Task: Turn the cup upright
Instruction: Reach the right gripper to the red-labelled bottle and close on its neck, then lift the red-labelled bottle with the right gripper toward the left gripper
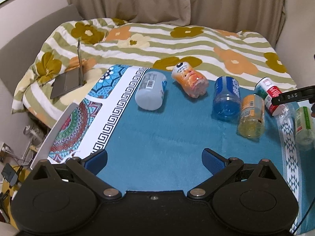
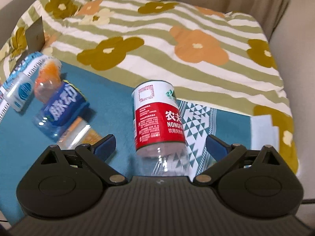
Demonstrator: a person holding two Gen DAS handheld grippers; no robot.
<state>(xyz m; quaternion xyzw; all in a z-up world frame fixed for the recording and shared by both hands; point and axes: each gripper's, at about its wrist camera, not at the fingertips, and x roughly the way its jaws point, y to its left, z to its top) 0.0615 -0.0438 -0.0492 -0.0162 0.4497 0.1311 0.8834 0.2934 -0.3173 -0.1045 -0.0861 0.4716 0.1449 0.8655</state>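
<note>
The left tongs (image 1: 154, 158) are hanging released over the bare teal cloth of the table (image 1: 157, 137), gripping nothing. From their view, running left to right along the far side, cut-bottle cups are lying on their sides: a frosted white cup (image 1: 150, 91) at 11 o'clock, an orange cup (image 1: 190, 82) at 12, a blue cup (image 1: 226, 98) at 1, a yellow cup (image 1: 251, 116) at 2, and a red-and-white cup (image 1: 268, 93) just beyond it, with a green cup (image 1: 304, 127) at the right edge. A laptop (image 1: 69, 80) is sitting on the flowered quilt (image 1: 157, 39) at 10 o'clock.

The right tongs (image 2: 160, 144) are also spread wide, and the red-and-white cup (image 2: 157, 116) is lying between the pads at 12 o'clock, its clear end toward the camera; neither pad appears to be touching it.

My judgement: the step in hand is closing on this cup. It is worth centring the pads on the labelled band, where the wall looks stiffer than the clear end, and squeezing gently, since thin plastic is likely to buckle. Lifting slightly before rotating should keep the rim from dragging on the cloth, and the yellow cup nearby at 9 o'clock needs clearance.
</note>
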